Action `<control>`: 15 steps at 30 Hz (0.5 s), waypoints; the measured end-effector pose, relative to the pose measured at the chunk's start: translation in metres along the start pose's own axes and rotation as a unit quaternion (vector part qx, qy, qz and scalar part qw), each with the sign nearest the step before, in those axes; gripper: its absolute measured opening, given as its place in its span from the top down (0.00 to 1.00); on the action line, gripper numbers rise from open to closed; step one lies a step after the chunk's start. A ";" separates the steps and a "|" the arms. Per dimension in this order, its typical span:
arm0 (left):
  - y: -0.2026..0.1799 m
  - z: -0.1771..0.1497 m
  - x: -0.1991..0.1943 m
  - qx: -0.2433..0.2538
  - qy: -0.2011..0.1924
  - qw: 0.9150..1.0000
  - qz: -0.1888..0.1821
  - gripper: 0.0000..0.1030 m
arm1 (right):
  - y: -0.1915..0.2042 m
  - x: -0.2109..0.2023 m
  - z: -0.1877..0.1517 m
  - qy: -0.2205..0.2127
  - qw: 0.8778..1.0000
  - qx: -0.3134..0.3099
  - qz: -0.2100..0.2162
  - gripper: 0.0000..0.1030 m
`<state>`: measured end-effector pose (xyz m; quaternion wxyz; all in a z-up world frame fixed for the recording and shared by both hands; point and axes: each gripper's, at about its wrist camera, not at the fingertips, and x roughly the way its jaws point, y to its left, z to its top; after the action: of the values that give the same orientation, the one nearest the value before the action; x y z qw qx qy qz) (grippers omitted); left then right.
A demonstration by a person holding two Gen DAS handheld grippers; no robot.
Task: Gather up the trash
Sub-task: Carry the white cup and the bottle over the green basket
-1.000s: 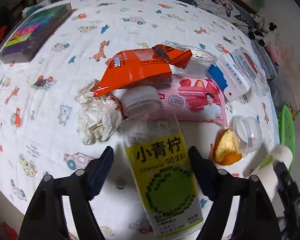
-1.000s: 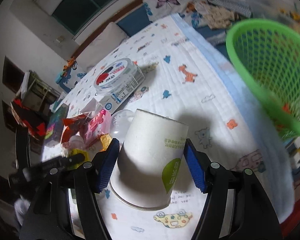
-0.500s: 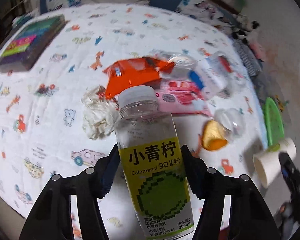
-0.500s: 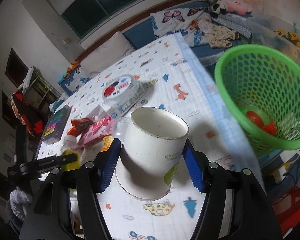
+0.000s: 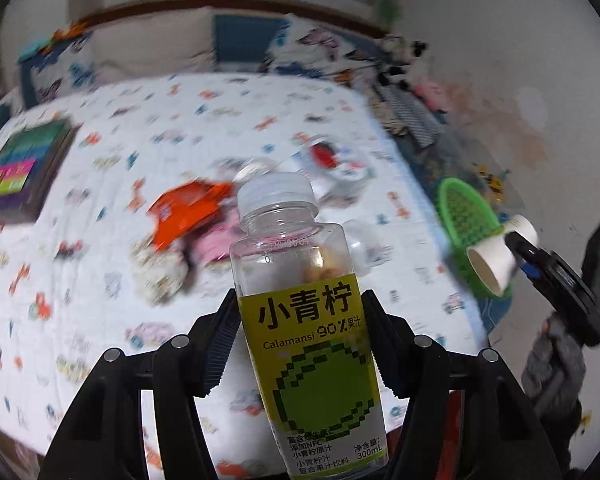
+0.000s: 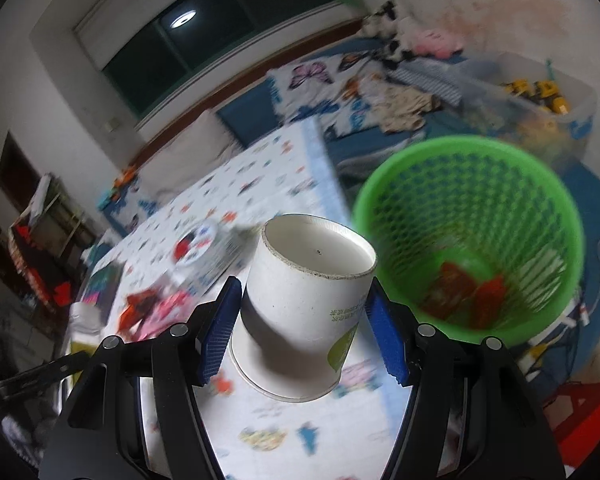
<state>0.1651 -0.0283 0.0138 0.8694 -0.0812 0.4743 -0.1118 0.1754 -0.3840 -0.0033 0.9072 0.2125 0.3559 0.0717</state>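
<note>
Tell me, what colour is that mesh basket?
Bright green basket, clearest in the right wrist view.

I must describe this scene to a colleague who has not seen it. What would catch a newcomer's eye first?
First, the clear plastic bottle with a yellow-green label, clamped in the left tool and filling the front of its view. Next, the white paper cup, upside down in the right tool. Beside it, off the bed's edge, stands the bright green mesh basket with red scraps at its bottom.
</note>
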 end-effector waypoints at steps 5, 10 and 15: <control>-0.037 0.023 0.007 0.043 -0.002 0.998 -0.043 0.43 | -0.040 -0.002 0.022 -0.021 0.998 0.006 -0.061 0.39; -0.081 0.047 0.019 0.090 -0.009 0.993 -0.078 0.43 | -0.084 0.012 0.029 -0.013 0.993 0.021 -0.113 0.39; -0.127 0.076 0.037 0.134 -0.006 0.986 -0.103 0.43 | -0.113 0.038 0.026 0.011 0.989 0.016 -0.148 0.39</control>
<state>0.2335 -0.1577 0.0564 0.8592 -0.0129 0.4390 -0.2626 0.2184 -0.4836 -0.0595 0.9003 0.1716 0.3944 -0.0670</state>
